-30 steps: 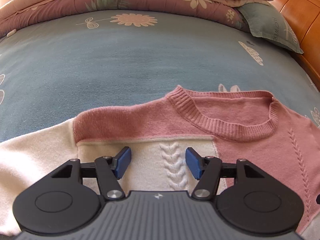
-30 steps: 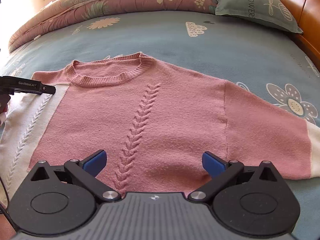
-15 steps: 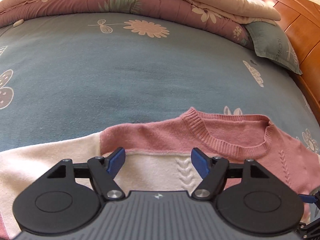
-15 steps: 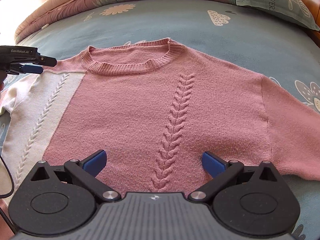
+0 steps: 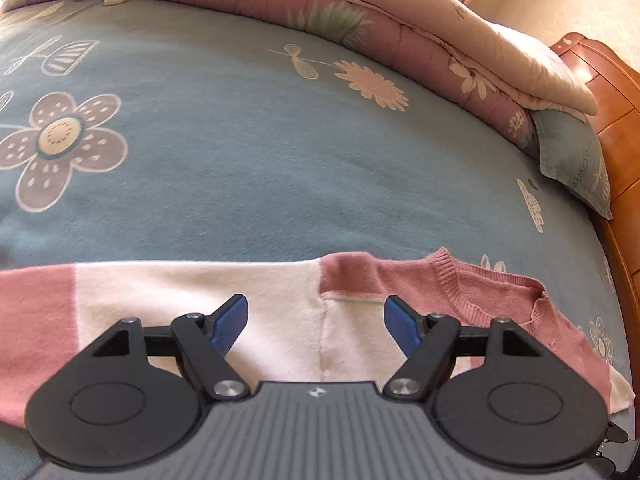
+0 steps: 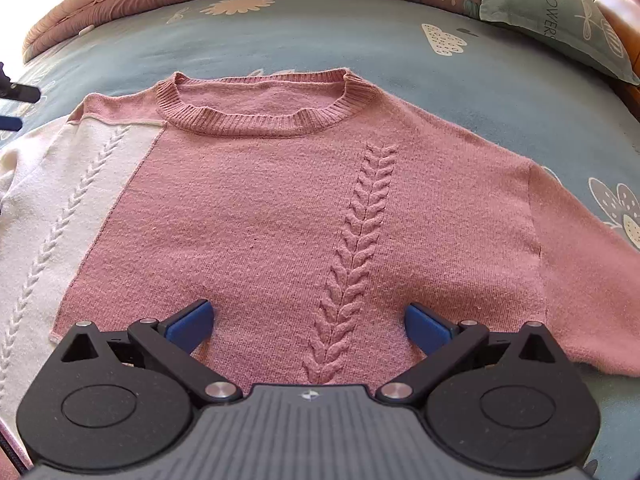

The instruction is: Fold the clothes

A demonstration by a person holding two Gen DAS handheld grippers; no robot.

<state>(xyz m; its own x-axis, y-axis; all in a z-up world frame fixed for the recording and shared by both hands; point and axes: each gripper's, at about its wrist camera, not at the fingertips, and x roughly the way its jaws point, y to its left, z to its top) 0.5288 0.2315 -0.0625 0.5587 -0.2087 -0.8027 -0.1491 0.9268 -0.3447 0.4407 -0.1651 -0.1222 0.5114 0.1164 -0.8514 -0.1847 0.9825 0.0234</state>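
Pink-and-cream sweater (image 6: pixel 256 208) laid flat on bedsheet (image 5: pixel 280 152); both grippers (image 5: pixel 316 322) (image 6: pixel 308 322) held open, empty; left jaws just widened; sleeve (image 5: pixel 168 304) to be grasped next

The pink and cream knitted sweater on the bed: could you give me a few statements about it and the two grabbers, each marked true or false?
1. The pink and cream knitted sweater lies spread flat on the blue flowered bedsheet. True.
2. The sweater is already folded in half. False: both sleeves lie stretched out to the sides.
3. The right gripper stands open over the pink front. True.
4. The left gripper is clamped on the ribbed collar. False: it is open above the cream sleeve, gripping nothing.
5. A green pillow lies on top of the sweater. False: it lies apart, by the wooden headboard.
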